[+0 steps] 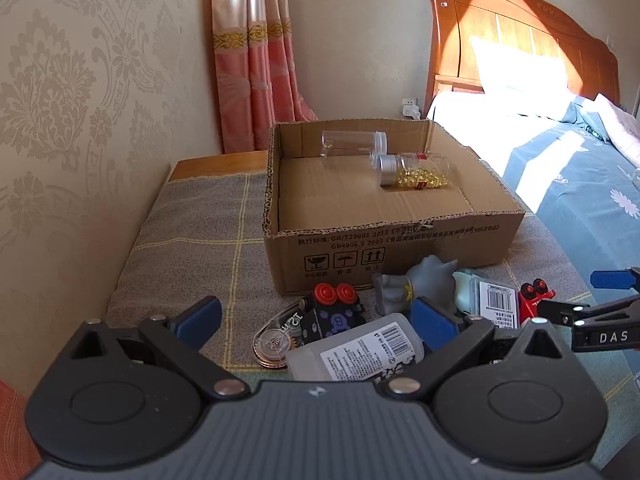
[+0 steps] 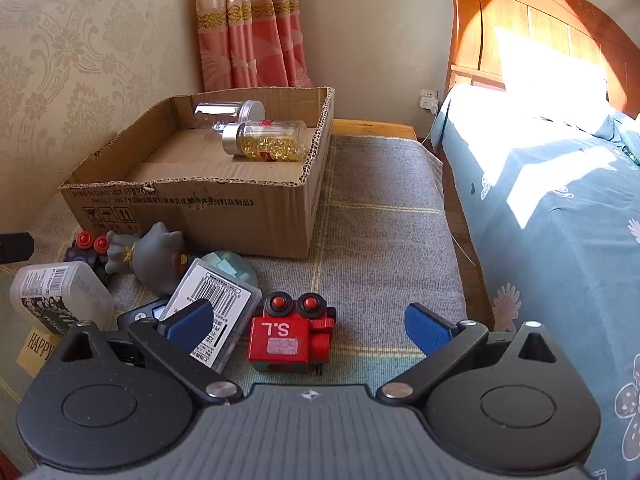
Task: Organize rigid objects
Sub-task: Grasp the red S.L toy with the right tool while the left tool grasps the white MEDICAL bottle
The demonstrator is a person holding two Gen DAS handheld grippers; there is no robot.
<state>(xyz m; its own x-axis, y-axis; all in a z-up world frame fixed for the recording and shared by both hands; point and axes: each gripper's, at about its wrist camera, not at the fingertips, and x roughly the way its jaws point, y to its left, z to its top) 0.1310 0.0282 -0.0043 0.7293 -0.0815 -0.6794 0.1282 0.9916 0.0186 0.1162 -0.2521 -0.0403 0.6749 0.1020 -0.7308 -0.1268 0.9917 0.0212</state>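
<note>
Both spread empty, the right claw (image 2: 310,326) brackets a red toy train (image 2: 290,334) on the tabletop before the cardboard box (image 2: 192,204), the left claw (image 1: 316,318) over a frosted bottle (image 1: 356,354); the train, seemingly light and stiff, suits a flat-side pinch.

A cardboard box (image 2: 192,216) sits at the far side of the table (image 2: 384,216), two jars (image 2: 264,140) lying inside it. Near its front wall lies a cluster of toys (image 2: 152,256) and cases (image 2: 212,312); the bed (image 2: 560,208) stands right.

Damask wallpaper (image 1: 60,92), pink curtain (image 1: 256,60), sunlit wooden headboard (image 1: 520,40), blue floral bedspread (image 2: 560,220); perhaps a window above.
</note>
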